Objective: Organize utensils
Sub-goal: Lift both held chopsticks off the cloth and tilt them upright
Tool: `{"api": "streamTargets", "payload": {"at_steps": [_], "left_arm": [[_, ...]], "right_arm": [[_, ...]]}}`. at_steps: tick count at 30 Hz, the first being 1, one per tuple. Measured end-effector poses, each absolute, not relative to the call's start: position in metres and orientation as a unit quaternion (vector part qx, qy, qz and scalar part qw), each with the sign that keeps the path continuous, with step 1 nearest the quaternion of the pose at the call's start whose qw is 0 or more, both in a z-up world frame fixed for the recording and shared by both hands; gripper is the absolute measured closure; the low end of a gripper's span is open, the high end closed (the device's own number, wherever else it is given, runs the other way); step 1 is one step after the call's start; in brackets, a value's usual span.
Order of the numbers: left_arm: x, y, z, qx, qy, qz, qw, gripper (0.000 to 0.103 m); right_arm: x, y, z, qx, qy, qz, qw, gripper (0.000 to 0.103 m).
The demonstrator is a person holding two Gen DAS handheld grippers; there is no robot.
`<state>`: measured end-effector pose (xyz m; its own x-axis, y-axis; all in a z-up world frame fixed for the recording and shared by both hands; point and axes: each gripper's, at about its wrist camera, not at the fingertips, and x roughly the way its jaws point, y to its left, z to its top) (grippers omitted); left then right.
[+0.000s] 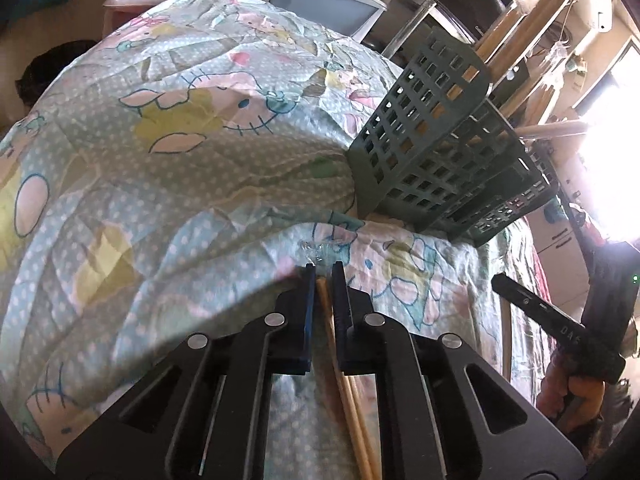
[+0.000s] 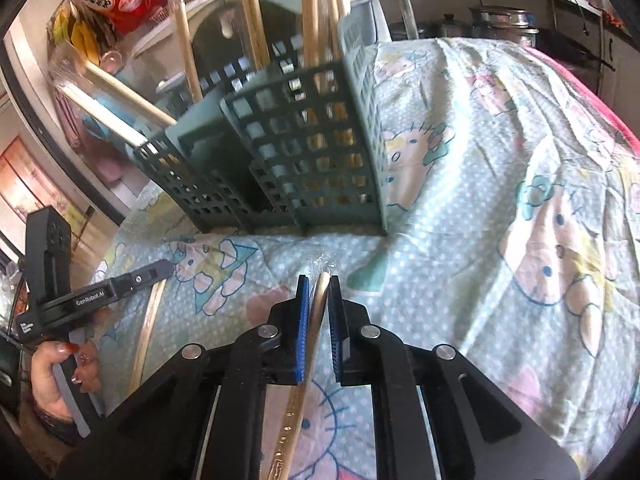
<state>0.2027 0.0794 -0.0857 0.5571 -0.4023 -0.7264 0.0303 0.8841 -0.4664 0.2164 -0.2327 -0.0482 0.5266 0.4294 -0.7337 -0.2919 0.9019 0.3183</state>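
Both wrist cams angled down, close over cloth [image 1: 168, 152], sharing green basket [image 2: 312, 148], prob. opposite sides.

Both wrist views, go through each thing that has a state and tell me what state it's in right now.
Left gripper: shut on wooden chopsticks.
Right gripper: shut on a metal utensil handle.
Green utensil basket: upright on the patterned cloth, already holding wooden sticks.
Left hand: wrapped around its gripper's handle.

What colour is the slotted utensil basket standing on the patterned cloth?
The basket is dark green, a muted teal shade, with a grid of square holes. The right wrist view shows it best.
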Motion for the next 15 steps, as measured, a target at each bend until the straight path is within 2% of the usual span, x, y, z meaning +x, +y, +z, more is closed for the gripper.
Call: {"api": "streamTargets", "payload": {"at_steps": [15], "left_arm": [[0.15,0.071,-0.026,-0.201,0.388,-0.134,0.89,0.1]], "right_arm": [[0.186,-0.224,0.006,0.05,0.365,0.232,0.9,0.096]]}}
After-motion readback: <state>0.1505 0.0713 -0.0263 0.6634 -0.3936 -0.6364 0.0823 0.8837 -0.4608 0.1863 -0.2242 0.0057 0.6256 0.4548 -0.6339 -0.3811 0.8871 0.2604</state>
